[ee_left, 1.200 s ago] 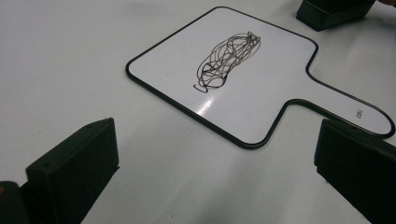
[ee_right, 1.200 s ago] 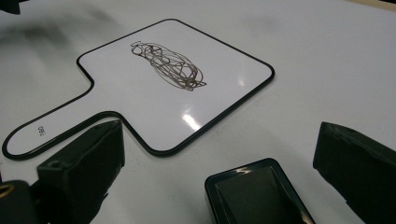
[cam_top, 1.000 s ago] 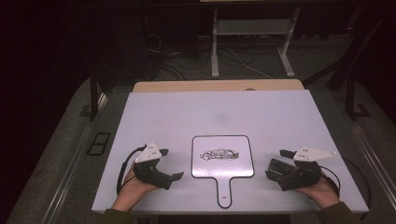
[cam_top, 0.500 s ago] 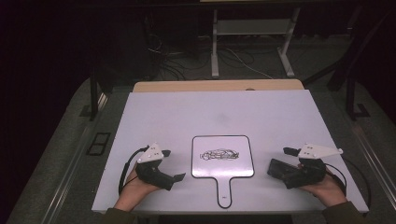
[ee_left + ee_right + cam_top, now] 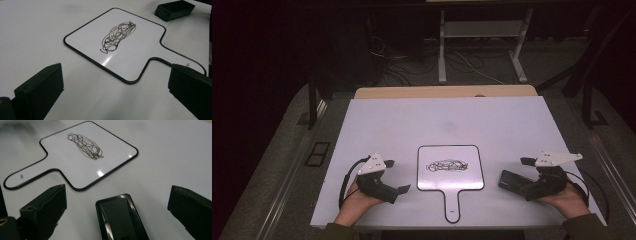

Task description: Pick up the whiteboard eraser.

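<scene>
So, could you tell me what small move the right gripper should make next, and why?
Probably ease the right gripper forward and close on the black eraser: its jaws stand open either side of it, and the scribble on the whiteboard is unwiped.

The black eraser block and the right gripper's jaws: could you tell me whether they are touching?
Apart. In the right gripper view, the black eraser block lies between the right gripper's open jaws, with bare table visible on both sides.
</scene>
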Motion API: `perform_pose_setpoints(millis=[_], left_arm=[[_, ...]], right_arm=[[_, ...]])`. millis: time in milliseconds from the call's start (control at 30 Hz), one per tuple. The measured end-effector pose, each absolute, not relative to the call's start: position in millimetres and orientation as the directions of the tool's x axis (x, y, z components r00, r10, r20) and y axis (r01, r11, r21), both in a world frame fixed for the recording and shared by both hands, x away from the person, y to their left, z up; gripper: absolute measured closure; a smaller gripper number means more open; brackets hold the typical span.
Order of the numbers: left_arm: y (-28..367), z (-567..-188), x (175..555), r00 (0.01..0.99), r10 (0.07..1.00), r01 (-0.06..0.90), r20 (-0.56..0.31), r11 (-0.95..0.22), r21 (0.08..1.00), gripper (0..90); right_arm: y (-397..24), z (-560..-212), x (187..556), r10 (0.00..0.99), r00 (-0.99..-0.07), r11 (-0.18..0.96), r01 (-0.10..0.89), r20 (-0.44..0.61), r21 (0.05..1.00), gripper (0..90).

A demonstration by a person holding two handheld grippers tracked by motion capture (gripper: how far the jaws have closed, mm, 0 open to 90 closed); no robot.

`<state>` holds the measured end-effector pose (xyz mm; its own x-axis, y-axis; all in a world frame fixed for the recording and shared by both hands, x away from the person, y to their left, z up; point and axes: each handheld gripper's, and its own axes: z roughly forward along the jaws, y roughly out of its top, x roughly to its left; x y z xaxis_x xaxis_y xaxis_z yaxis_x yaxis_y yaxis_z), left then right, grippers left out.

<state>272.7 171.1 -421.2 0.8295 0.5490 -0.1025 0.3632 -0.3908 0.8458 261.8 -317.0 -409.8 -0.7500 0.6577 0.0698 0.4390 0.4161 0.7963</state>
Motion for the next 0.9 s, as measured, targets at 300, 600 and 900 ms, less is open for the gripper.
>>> perform_pose_setpoints(millis=[300, 600, 900], left_arm=[[172.8, -421.0, 272.5, 0.829, 0.55, 0.363, -0.104, -0.387, 0.848, 0.0], [173.2, -421.1, 272.6, 0.83, 0.548, 0.364, -0.106, -0.388, 0.847, 0.0], [174.0, -421.8, 272.6, 0.83, 0.547, 0.364, -0.11, -0.382, 0.85, 0.0]], right_arm=[[-327.4, -413.0, 262.0, 0.667, -0.743, 0.453, 0.46, 0.052, 0.764, 1.2], [-330.5, -419.9, 262.2, 0.655, -0.754, 0.506, 0.476, 0.039, 0.72, 1.2], [-329.8, -425.7, 264.1, 0.653, -0.757, 0.56, 0.493, 0.012, 0.666, 1.2]])
